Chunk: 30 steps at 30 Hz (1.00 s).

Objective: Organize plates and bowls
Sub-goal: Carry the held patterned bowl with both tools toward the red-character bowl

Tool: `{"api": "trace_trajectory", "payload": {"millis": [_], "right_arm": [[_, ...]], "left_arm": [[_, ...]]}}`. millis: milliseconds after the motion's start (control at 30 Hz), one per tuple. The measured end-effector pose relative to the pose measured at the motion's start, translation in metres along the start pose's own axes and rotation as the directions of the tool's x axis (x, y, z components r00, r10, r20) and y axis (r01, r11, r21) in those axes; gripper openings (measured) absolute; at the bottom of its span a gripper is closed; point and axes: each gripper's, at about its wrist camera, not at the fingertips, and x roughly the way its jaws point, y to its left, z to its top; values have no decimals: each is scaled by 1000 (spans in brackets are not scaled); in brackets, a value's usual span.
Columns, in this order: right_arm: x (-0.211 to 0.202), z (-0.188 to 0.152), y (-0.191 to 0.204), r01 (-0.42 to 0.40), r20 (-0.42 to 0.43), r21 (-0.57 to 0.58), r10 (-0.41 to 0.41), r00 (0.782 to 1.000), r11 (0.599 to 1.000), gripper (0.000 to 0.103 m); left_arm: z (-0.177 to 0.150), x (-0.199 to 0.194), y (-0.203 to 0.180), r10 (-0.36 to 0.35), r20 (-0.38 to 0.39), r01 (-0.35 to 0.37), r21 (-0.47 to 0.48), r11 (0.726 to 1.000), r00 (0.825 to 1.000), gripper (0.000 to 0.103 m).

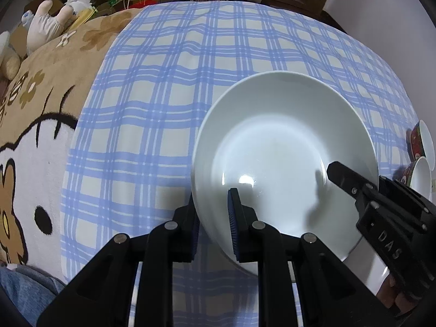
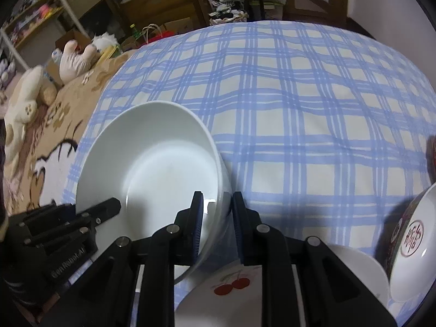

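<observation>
On the blue checked cloth [image 1: 169, 87], the left gripper [image 1: 214, 218] is narrowed onto the near-left rim of the white deep plate [image 1: 283, 147], one pad outside the wall and one inside. At the plate's opposite rim the right gripper [image 2: 218, 218] straddles the wall the same way, jaws almost closed, the inner pad against it. Beside it lie a cherry-printed plate [image 2: 231, 286] and red-patterned bowls [image 2: 414, 234].

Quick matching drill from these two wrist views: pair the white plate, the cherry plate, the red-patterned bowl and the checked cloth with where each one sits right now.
1 white plate
2 cherry plate
3 red-patterned bowl
4 blue checked cloth

A spread over the surface
B rim pinched by both tongs
C far right, interior showing
D under the right tongs

Pairs: 1-B, 2-D, 3-C, 4-A
</observation>
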Motion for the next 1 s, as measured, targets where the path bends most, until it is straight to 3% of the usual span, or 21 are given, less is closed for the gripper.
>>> {"api": "trace_trajectory", "payload": {"millis": [700, 1000], "right_arm": [[-2, -3, -2, -15, 1, 22, 15, 1000, 1000, 25], [-24, -3, -8, -38, 48, 31, 36, 998, 999, 25]], "left_arm": [[-2, -4, -6, -4, -14, 4, 52, 999, 1000, 19], [-5, -15, -7, -16, 2, 16, 91, 996, 1000, 21]]}}
